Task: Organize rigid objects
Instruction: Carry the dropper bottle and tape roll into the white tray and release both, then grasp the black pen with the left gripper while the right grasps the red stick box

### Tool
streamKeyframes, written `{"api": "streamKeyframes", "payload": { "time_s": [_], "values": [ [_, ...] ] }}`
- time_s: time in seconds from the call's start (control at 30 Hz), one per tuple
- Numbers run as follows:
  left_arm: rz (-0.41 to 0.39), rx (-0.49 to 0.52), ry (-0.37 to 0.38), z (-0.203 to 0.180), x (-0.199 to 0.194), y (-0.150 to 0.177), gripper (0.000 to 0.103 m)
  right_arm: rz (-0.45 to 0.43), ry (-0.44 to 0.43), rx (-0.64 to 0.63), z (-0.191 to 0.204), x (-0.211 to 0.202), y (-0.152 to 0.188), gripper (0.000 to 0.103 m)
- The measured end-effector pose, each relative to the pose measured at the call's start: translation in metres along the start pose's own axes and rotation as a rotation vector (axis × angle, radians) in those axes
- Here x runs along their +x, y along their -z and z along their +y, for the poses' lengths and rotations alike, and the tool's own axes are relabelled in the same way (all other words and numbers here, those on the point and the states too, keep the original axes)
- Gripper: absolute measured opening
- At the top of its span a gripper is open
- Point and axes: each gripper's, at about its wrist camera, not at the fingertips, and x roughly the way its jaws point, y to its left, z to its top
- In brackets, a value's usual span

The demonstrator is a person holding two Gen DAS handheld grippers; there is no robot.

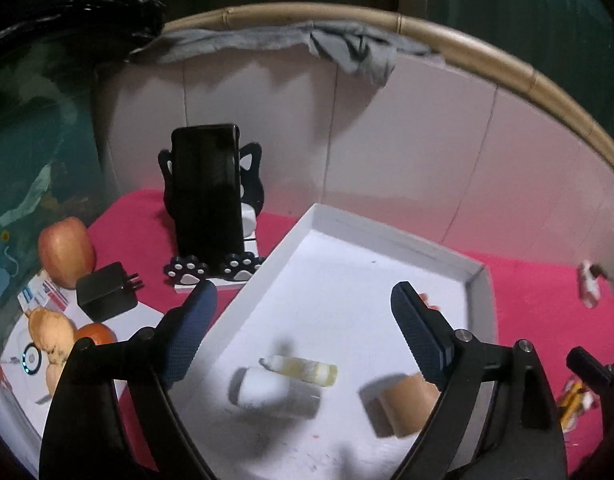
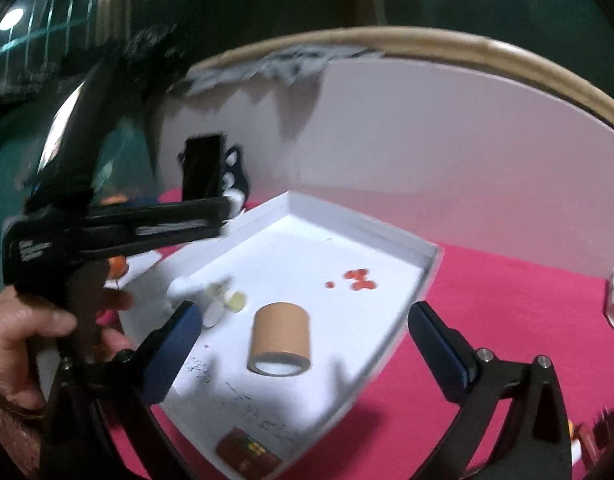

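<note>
While both hand-held grippers gape empty, only the right wrist view shows the red box (image 2: 247, 450) in the tray (image 2: 427, 276).

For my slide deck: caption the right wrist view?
Open right hand-held gripper hovers over a white tray holding a brown tape roll and small bottles.

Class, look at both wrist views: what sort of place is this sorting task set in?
Probably a home tabletop, not a workshop: a pink cloth covers the surface, a phone stands in a cat-shaped holder, and an apple lies beside a charger near the white tray.
</note>
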Motion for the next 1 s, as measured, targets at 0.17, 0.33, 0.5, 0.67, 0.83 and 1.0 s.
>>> {"api": "streamKeyframes", "payload": {
  "time_s": [0.17, 0.33, 0.5, 0.67, 0.83, 1.0],
  "values": [
    [-0.098, 0.010, 0.073, -0.011, -0.033, 0.001, 0.089, -0.126, 0.065, 0.088, -0.034, -0.049, -0.005, 0.103],
    [-0.173, 0.057, 0.171, -0.036, -0.065, 0.008, 0.089, -0.365, 0.168, 0.196, -0.075, -0.133, -0.006, 0.103],
    [-0.092, 0.176, 0.328, -0.086, -0.075, 0.032, 0.089, -0.372, 0.217, 0.290, -0.121, -0.175, 0.011, 0.103],
    [0.087, 0.322, 0.473, -0.146, -0.059, 0.079, 0.089, -0.330, 0.247, 0.396, -0.157, -0.186, 0.049, 0.103],
    [0.194, 0.524, 0.435, -0.202, -0.036, 0.121, 0.089, -0.262, 0.299, 0.492, -0.187, -0.194, 0.092, 0.103],
    [0.214, 0.692, 0.310, -0.228, -0.012, 0.139, 0.089, -0.261, 0.322, 0.573, -0.215, -0.211, 0.118, 0.103]
  ]
}}
